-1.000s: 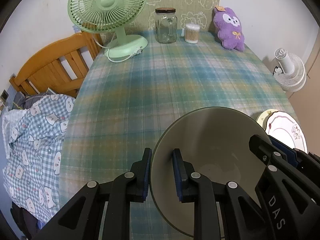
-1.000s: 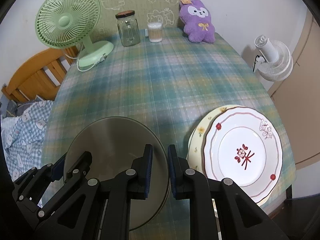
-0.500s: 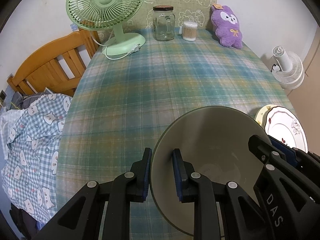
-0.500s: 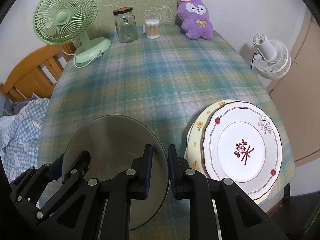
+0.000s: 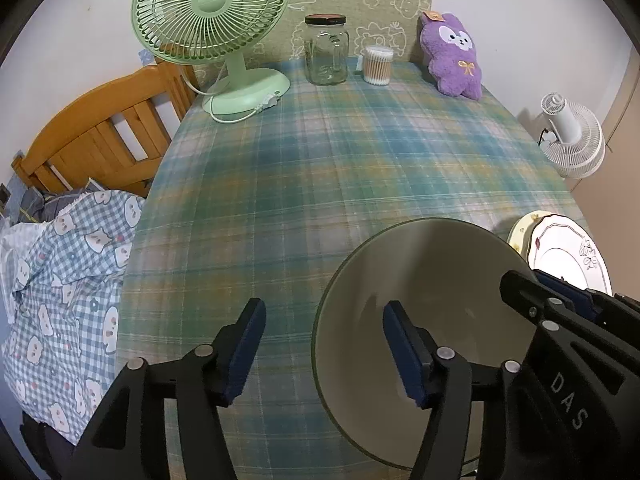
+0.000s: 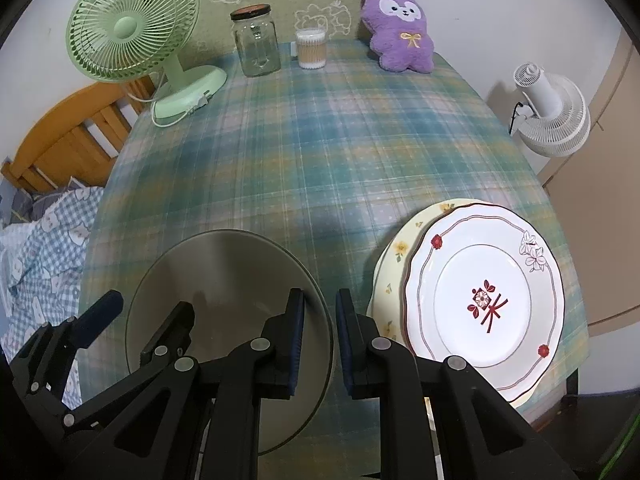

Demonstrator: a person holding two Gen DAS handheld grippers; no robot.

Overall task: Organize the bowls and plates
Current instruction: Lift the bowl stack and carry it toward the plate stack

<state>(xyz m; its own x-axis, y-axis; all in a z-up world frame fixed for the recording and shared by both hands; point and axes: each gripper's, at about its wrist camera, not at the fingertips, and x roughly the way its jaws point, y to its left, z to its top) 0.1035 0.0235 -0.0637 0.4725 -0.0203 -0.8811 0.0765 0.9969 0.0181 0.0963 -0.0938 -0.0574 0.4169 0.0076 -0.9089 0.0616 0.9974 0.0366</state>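
A large grey-green bowl (image 5: 436, 292) (image 6: 224, 276) is near the table's front edge. My left gripper (image 5: 324, 344) is open, its jaws wide apart astride the bowl's left rim without touching it. My right gripper (image 6: 319, 332) is shut on the bowl's right rim, one pad inside and one outside. To the right, a white plate with red flowers (image 6: 484, 296) (image 5: 568, 252) lies on a pale yellow plate (image 6: 400, 252).
On the plaid tablecloth (image 5: 340, 168), at the far edge, stand a green fan (image 5: 212, 12), a glass jar (image 5: 326, 52), a cotton swab tub (image 5: 377, 66) and a purple plush (image 5: 454, 58). A wooden bed frame (image 5: 92, 140) is left, a white fan (image 6: 552, 116) right.
My left gripper has opened and let go of the bowl's left rim. The right gripper still holds the right rim. Both cameras have drawn back a little.
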